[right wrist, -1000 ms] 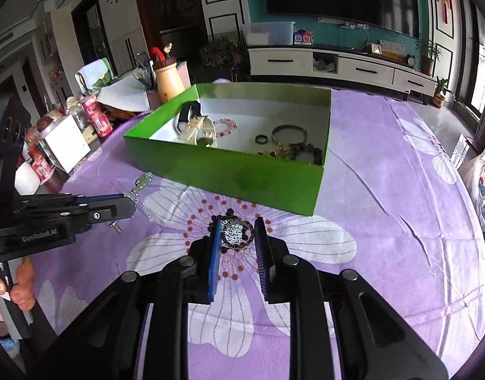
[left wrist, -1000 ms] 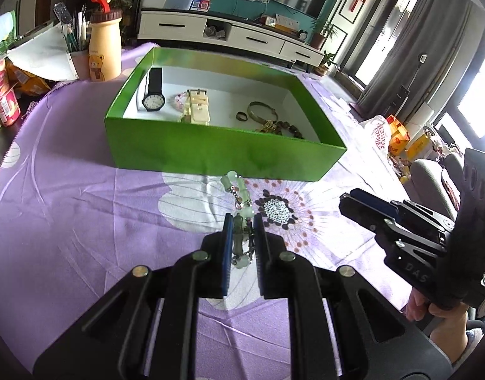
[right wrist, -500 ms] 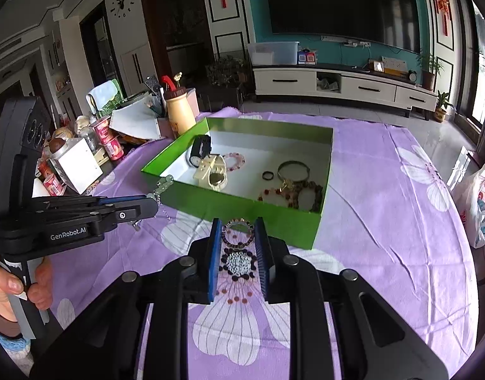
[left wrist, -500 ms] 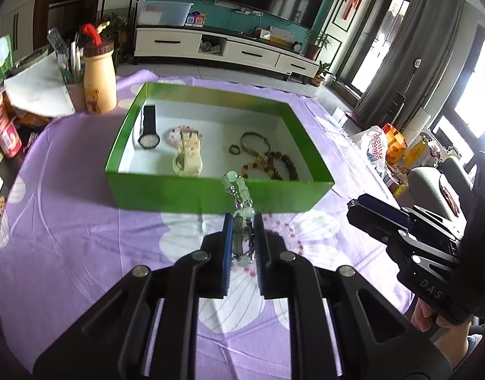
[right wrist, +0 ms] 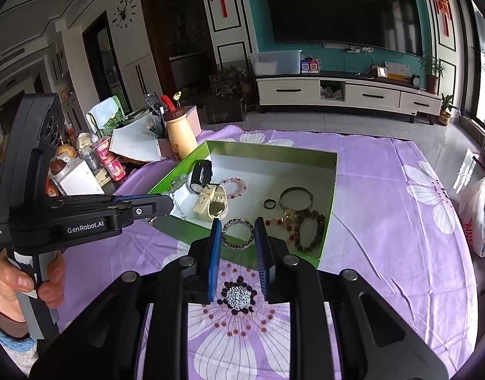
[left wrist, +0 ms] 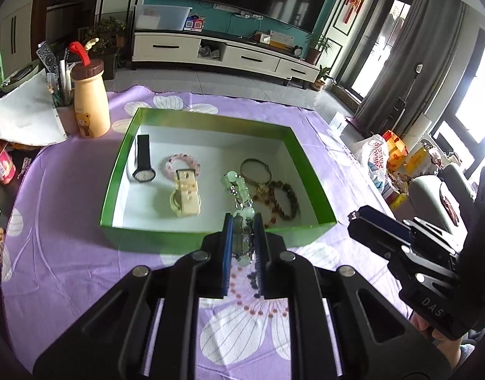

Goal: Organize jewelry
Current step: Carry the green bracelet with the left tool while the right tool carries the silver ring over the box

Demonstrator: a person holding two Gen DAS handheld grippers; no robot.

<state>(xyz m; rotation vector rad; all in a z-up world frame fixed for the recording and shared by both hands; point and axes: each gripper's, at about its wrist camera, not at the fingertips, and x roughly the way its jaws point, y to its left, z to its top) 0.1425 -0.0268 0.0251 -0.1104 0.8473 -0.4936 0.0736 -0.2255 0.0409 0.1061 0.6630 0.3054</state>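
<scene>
- Left wrist view: the left gripper [left wrist: 242, 221] is clamped on a pale green bead bracelet [left wrist: 239, 190] with a silvery chain; the beads stick out past the fingertips, over the near wall of the green box [left wrist: 210, 237]
- In the box, a black wristwatch [left wrist: 143, 163] lies at ten o'clock; a pink bead bracelet [left wrist: 182, 162] sits beside it, touching a cream watch [left wrist: 185, 198] near the centre; a metal bangle [left wrist: 255, 171] and dark bead bracelets [left wrist: 282, 201] lie at three o'clock
- The right gripper [left wrist: 356, 220] shows at the view's four o'clock, over the purple floral tablecloth [left wrist: 68, 253]; whether it grips anything, I cannot tell from here
- Right wrist view: the right gripper [right wrist: 236, 231] is closed upon a multicoloured bead bracelet [right wrist: 238, 229], held above the box's near wall [right wrist: 185, 218]
- The left gripper [right wrist: 169, 202] reaches in from nine o'clock; its chain [right wrist: 179, 205] dangles at the box's left corner
- A small dark ring [right wrist: 269, 203] lies beside the bangle [right wrist: 296, 197]; a yellow bear bottle [right wrist: 179, 136] stands beyond the box at eleven o'clock
</scene>
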